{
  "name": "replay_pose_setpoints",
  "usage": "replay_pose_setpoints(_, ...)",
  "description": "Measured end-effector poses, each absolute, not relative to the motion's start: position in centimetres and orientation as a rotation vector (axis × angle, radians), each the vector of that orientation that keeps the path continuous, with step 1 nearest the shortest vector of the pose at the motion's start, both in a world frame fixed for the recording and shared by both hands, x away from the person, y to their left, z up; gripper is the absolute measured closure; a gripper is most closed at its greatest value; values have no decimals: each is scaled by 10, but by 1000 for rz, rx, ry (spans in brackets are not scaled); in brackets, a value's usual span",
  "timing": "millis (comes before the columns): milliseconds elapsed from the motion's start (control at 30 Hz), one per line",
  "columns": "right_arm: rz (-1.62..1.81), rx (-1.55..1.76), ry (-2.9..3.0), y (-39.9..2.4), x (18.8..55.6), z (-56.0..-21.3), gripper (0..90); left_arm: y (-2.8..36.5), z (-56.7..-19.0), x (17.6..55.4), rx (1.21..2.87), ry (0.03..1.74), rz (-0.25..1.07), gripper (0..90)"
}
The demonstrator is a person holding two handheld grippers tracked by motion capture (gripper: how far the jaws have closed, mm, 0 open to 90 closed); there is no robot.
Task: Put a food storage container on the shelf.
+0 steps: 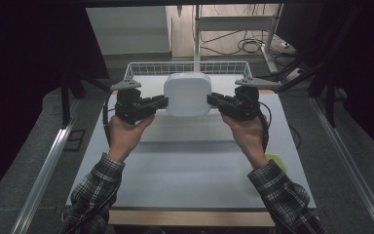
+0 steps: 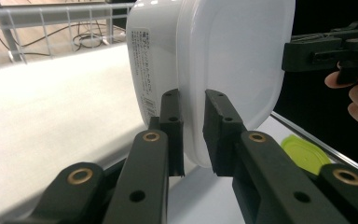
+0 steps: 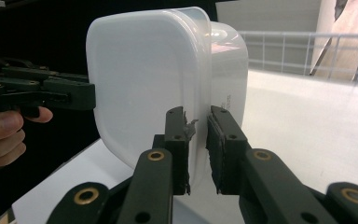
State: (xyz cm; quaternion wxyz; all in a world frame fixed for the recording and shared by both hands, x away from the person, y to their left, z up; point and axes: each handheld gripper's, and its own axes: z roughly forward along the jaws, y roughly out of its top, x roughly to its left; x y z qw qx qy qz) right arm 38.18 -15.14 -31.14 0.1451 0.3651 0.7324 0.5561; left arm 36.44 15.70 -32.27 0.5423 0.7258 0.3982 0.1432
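I have the white rounded-square plastic container (image 1: pixel 187 93) up off the white table top (image 1: pixel 195 161), carried between both tools near the far end, just short of the white wire basket (image 1: pixel 187 68). The left gripper (image 1: pixel 161 101) pinches the container's left rim, the right gripper (image 1: pixel 213 100) its right rim. In both gripper views the black jaws stand nearly closed, clamped on the thin lip where the translucent lid overhangs the body.

How I handle this carry:
- Keep both hands level with each other. The grip is on the rim alone, so any twist of one wrist levers the lid edge.
- Hold the spacing between hands constant; pulling apart would slip the pads off the lip.
- Move slowly toward the basket, if that is the destination, and clear its near rail before lowering.

Materials and shapes:
- Container: smooth, glossy, milky plastic with soft rounded corners; printed label (image 2: pixel 147 70) on one side wall. Slippery, I judge.
- Lid: thinner, more translucent, slightly wider than the body.
- Right gripper's pad (image 3: pixel 186 126) looks frayed or chipped at the edge, though this could be torn tape; I cannot tell for sure.
- Table top: matte, flat, pale.
- Basket: thin coated wire grid, open top.
- A small round yellow-green lid (image 2: pixel 305 154) lies flat on the table near the right forearm, well clear of the carry.
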Motion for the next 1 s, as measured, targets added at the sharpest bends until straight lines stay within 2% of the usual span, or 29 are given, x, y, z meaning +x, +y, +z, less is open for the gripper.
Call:
replay_pose_setpoints(333,1584,1105,2117,-149,409,-303,779,155,-315,390,1743,978,335,783)
replay_pose_setpoints(900,1588,1171,2140,-147,428,-309,762,155,-323,402,1735,1006,338,763)
replay_pose_setpoints(1000,1588,1166,2139,-146,429,-310,733,155,-322,402,1739,990,345,745)
